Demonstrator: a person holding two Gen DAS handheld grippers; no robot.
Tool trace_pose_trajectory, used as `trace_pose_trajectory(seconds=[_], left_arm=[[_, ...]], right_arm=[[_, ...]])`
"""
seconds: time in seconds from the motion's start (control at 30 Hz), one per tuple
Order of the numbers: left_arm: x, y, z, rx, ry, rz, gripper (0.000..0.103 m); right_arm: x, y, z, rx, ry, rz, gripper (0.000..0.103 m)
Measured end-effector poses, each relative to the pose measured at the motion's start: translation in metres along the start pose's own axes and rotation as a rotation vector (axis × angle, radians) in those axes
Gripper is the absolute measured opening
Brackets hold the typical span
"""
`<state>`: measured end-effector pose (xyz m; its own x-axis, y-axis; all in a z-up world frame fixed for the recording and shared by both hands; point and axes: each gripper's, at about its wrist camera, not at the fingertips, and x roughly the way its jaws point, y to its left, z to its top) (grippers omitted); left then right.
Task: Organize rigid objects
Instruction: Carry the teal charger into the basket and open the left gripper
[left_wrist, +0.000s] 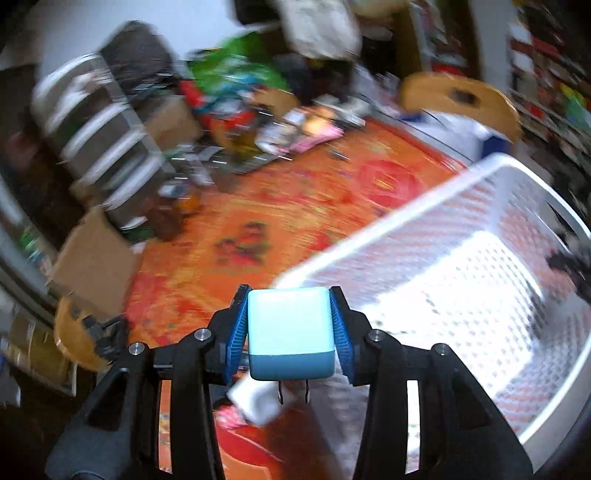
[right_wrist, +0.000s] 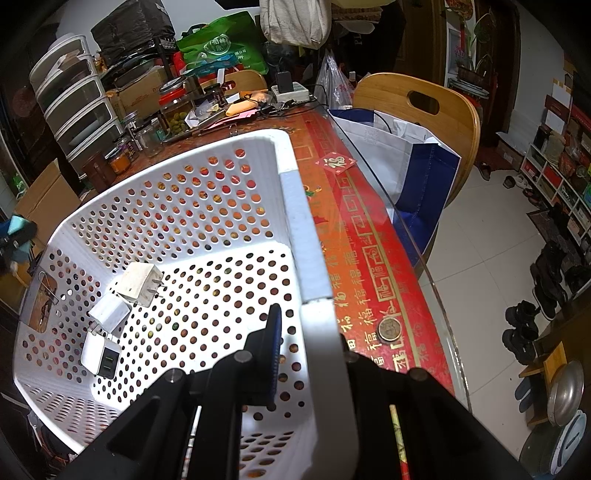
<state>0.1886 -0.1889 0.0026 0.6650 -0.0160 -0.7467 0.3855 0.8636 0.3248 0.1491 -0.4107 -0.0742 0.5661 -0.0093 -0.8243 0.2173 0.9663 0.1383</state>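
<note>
Your left gripper clamps the teal charger just outside the white basket, whose rim your right gripper pinches; releasing early could drop it on the tablecloth, short of the three chargers inside.

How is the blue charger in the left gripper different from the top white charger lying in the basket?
Colour: the blue charger is pale blue with a darker band; the top white charger is plain off-white.
Place: the blue one is clamped between the fingers of the left gripper, outside the white basket; the white one lies free on the basket floor, beside two other white chargers.
Both are cube-shaped plugs with two metal prongs.
</note>
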Motion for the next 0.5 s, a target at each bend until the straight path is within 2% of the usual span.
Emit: trace_pose_trajectory(seconds=[0.03,0.13,0.4,0.5], left_arm=[[0.006,-0.013,0.002,0.034,0.04,-0.043,0.039],[0.025,-0.047,0.006,0.122,0.144,-0.106,0.039],[0.071,-0.092,0.006,0.226,0.371,-0.224,0.039],[0.087,-0.105,0.001,0.258,0.428,-0.232,0.039]], right_arm=[[0.0,0.0,0.0,-0.001,0.001,0.0,0.014],[0.0,0.001,0.0,0.0,0.0,0.001,0.015],[0.0,0.002,0.001,-0.001,0.0,0.001,0.015],[0.0,0.002,0.002,-0.001,-0.001,0.002,0.015]])
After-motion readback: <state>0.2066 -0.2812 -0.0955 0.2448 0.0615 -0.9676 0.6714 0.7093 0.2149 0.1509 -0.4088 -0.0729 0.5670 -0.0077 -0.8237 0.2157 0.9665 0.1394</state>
